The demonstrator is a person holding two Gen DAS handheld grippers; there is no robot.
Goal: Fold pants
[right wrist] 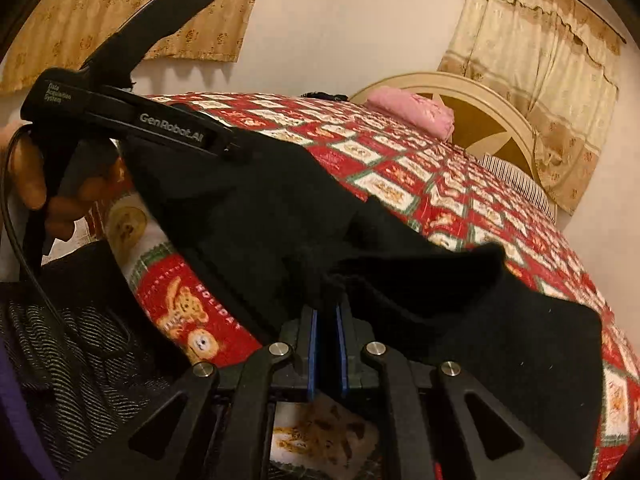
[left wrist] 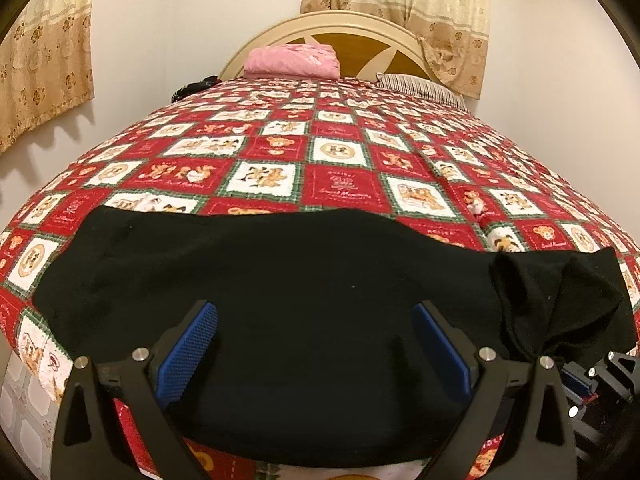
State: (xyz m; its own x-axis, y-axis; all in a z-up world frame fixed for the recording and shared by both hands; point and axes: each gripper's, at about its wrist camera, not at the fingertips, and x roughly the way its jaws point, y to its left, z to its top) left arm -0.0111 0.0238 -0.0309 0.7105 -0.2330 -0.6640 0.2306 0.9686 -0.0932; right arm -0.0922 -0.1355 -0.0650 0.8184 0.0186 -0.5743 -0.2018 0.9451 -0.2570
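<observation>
- Pants (left wrist: 280,280): black, spread across the near edge of the bed, under and ahead of both my grippers.
- Left gripper (left wrist: 316,344): fingers wide apart, blue ribbed pads (left wrist: 188,352) facing each other across a flat stretch of the black cloth. Nothing sits between them; whether the tips touch the fabric I cannot tell.
- Right gripper (right wrist: 325,308): the two blue pads (right wrist: 313,352) stand nearly together, a narrow slit between them at the base. A bunched pinch of the pants is caught at the tips, and the cloth (right wrist: 280,220) rises from the bed there in a puckered ridge.
- From the left wrist view, that same lifted corner shows at far right as a crumpled peak (left wrist: 560,300), with the right gripper's black frame (left wrist: 600,376) just below it.
- From the right wrist view, the left gripper's body (right wrist: 132,124) lies over the far end of the pants, lettered "GenRobot.AI"; a hand (right wrist: 48,192) grips its handle, and a black cable runs down from it.
- The rest of the pants lies flat; the far hem runs roughly straight across the quilt.
- Quilt (left wrist: 340,160): red and white squares with bear prints and green borders, covering the whole bed.
- At the head of the bed: a folded pink cloth (left wrist: 292,60), a striped pillow (left wrist: 420,86), a small dark item (left wrist: 194,88) at the left edge, too small to identify.
- Behind: a rounded cream headboard (left wrist: 348,26) with brown panels, floral curtains (left wrist: 400,0) on the pale wall.
</observation>
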